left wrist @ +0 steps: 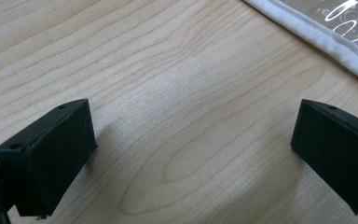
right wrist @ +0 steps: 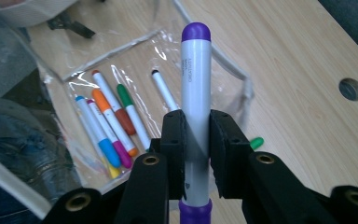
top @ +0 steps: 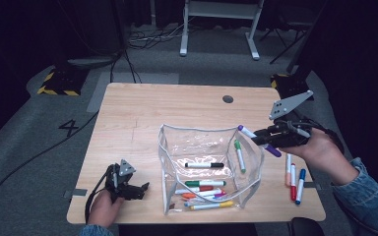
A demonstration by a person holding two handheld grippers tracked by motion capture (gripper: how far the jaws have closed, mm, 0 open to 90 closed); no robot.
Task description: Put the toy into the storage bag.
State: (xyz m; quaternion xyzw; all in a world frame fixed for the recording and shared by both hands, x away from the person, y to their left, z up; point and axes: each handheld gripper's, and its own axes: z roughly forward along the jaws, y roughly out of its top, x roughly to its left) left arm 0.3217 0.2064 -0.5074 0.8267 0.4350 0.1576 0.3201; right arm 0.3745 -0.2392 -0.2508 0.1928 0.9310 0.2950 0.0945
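A purple-capped marker (top: 259, 140) is clamped crosswise in the shut jaws of the right gripper (top: 270, 137) at right of centre, over the rim of the clear pouch (top: 170, 147), apparently for dropping in, while the left gripper (top: 140, 189) is rested wide open and empty at lower left.

A pouch (top: 209, 167) sits mid-table (top: 142, 113) with markers (top: 204, 189) inside. Three markers (top: 294, 181) lie right of it. The right gripper (top: 256, 137) holds a marker (top: 259, 140) above its right edge.
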